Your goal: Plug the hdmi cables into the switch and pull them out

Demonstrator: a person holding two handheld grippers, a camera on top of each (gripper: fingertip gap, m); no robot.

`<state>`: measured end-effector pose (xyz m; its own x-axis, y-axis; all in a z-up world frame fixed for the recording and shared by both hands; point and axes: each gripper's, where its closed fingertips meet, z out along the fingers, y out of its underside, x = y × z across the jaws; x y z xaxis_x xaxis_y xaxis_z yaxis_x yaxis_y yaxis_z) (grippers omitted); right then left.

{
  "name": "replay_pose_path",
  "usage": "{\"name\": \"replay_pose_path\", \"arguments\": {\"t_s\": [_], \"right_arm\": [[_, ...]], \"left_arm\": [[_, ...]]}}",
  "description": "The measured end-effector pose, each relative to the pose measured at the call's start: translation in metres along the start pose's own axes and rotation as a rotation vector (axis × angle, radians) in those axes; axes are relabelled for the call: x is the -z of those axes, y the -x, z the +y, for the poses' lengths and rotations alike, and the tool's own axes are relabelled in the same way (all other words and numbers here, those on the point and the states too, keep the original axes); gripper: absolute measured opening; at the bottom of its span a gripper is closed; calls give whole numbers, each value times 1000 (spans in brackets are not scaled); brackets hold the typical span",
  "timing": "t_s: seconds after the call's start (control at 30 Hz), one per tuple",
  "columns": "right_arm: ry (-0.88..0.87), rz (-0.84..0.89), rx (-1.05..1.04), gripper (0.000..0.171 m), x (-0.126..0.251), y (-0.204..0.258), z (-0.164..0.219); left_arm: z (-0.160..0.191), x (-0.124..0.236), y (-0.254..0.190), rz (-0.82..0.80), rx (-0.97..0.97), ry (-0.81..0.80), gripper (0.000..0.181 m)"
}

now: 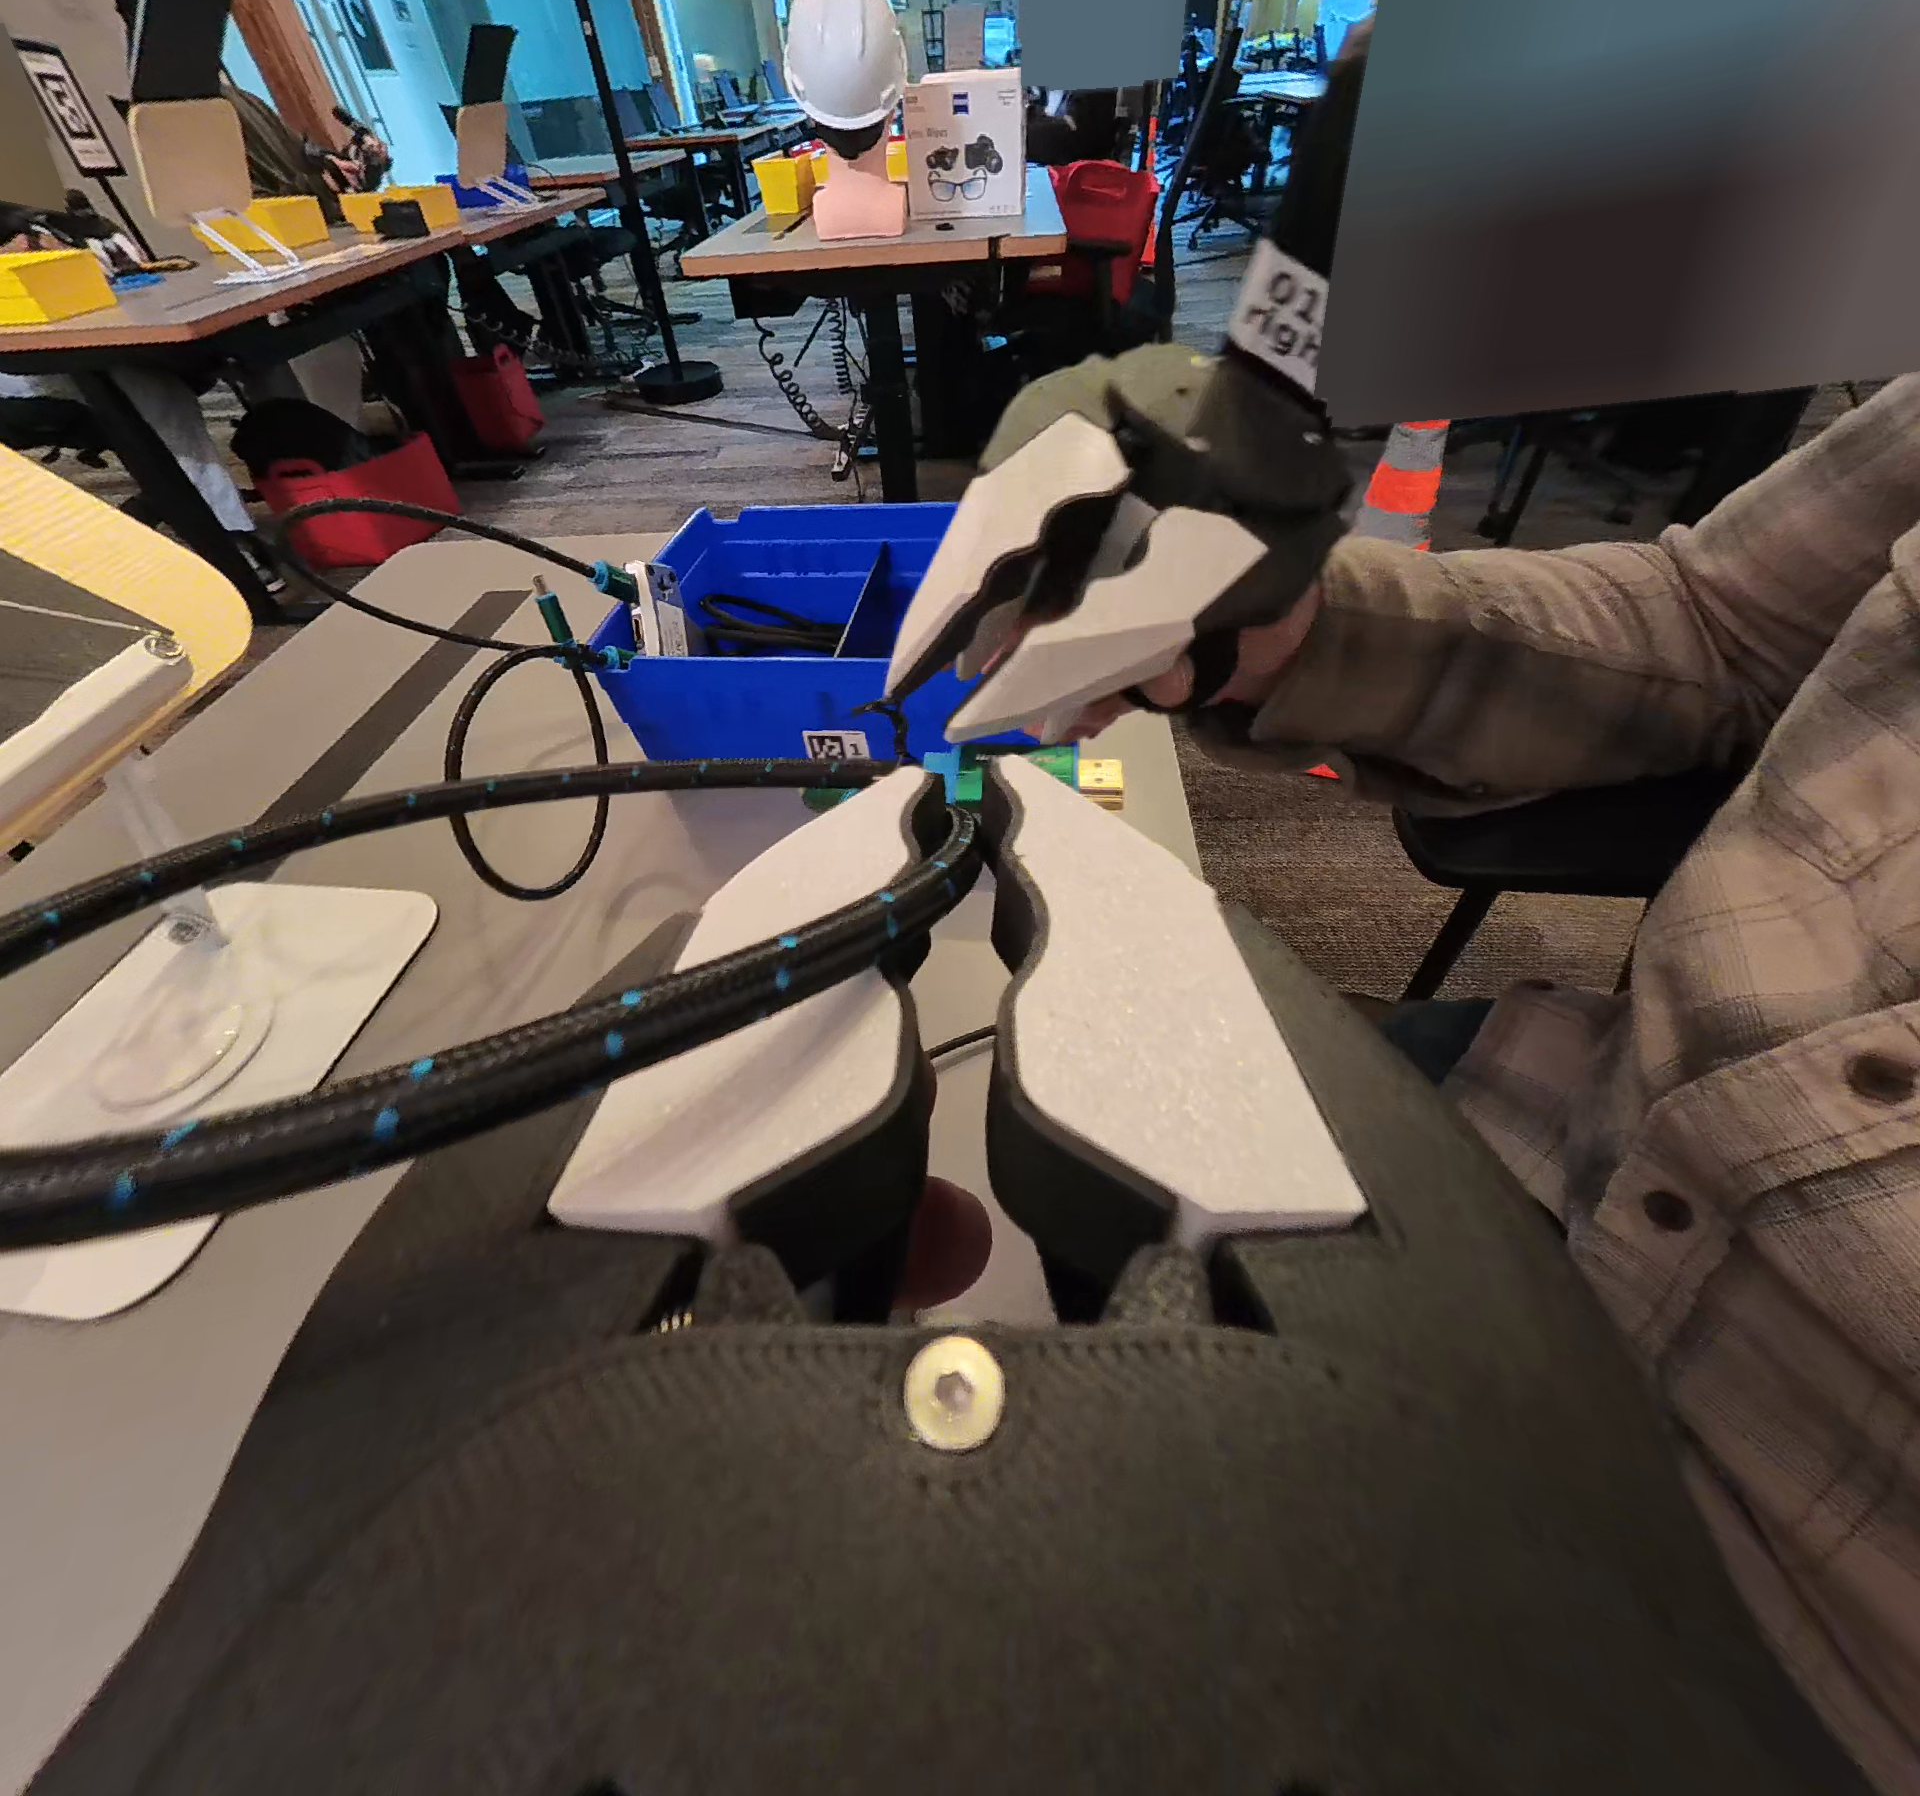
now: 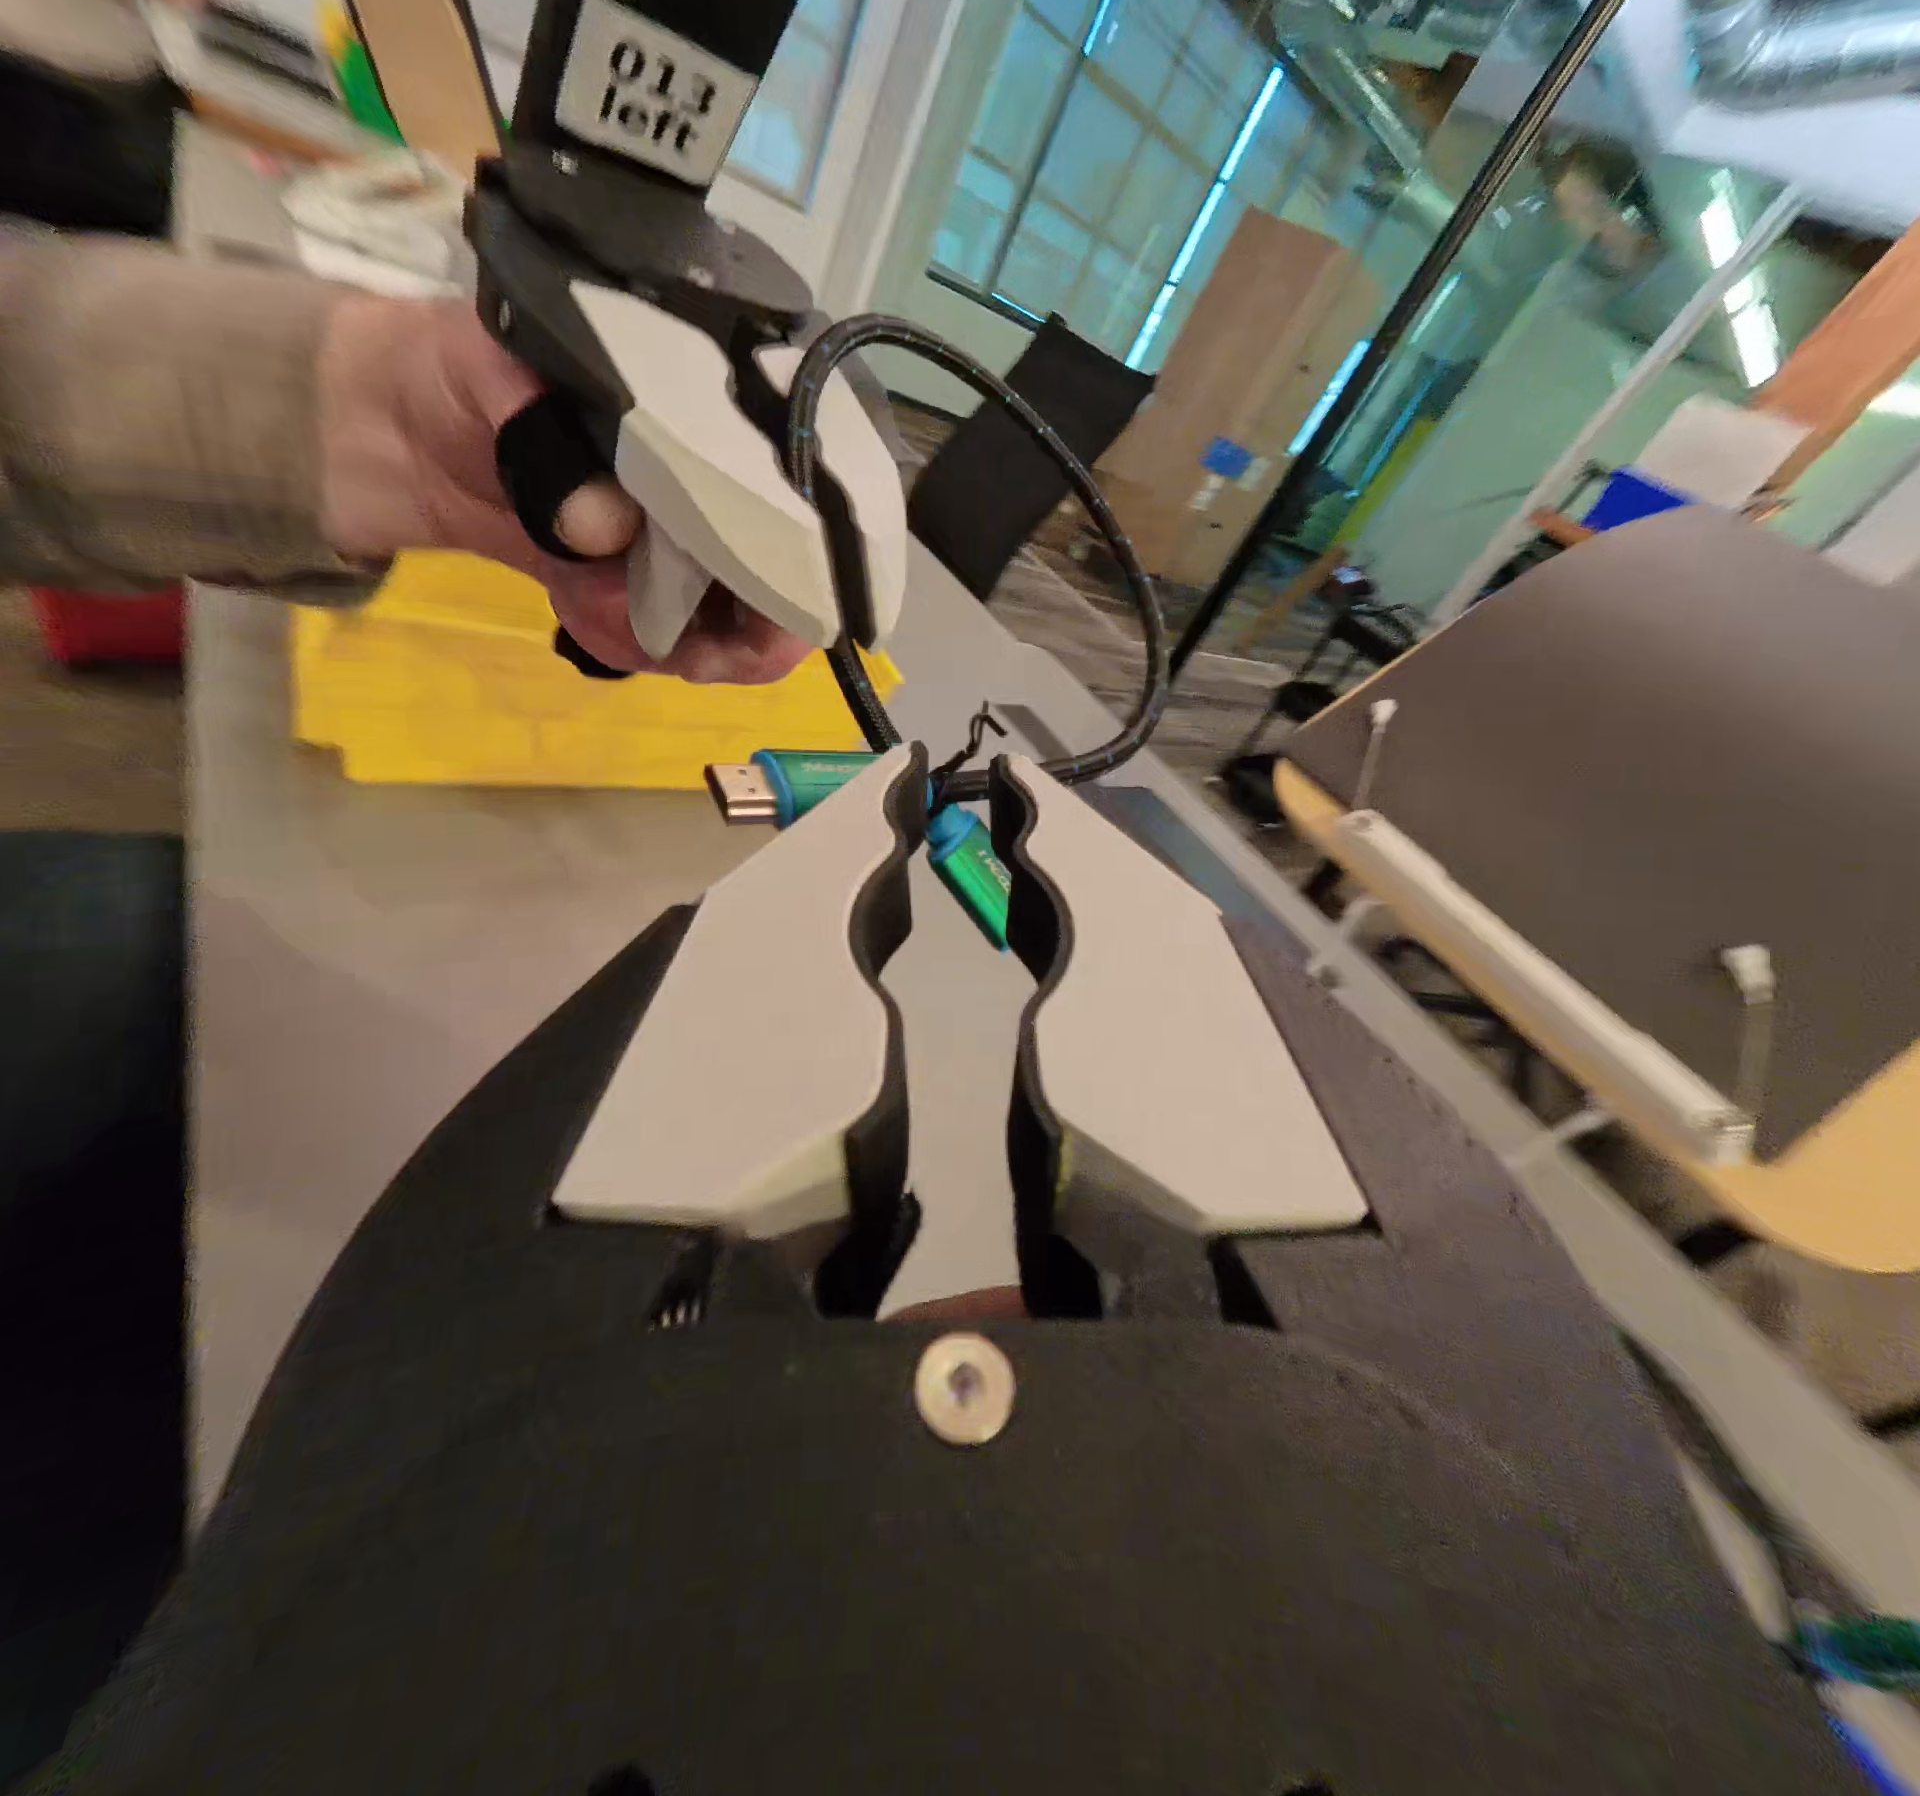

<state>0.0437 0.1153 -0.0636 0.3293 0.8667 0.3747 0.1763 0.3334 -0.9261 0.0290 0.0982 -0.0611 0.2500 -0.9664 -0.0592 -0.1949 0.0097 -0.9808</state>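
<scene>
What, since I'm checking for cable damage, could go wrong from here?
1. The left gripper pinches the braided HDMI cable at a tight bend; pulling may kink it.
2. A green connector lies between the fingers of the right gripper; squeezing could crush it.
3. The black twist tie seems to be on the coil, so the loops may snag.

A white printed tag [image 1: 1280,318] sat on the black body behind the right claw [image 1: 914,707]. A similar tag [image 2: 652,96] sat above the left claw [image 2: 868,640]. The green metal plug [image 2: 971,868] carried lettering.
</scene>
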Motion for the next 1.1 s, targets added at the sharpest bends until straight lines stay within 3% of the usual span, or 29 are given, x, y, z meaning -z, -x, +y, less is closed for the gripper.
{"name": "replay_pose_path", "arguments": {"t_s": [0.13,0.33,0.83,1.1], "right_arm": [[-101,-119,-265,7,5,-1,-7],[-180,-306,-481,5,8,13,-15],[-205,-516,-628,9,15,32,-17],[-199,-506,-603,3,14,32,-17]], "left_arm": [[-3,2,-9,45,-50,-16,6],[-2,2,-26,93,-169,7,6],[1,1,-35,114,-239,24,6],[1,1,-36,118,-240,23,6]]}}
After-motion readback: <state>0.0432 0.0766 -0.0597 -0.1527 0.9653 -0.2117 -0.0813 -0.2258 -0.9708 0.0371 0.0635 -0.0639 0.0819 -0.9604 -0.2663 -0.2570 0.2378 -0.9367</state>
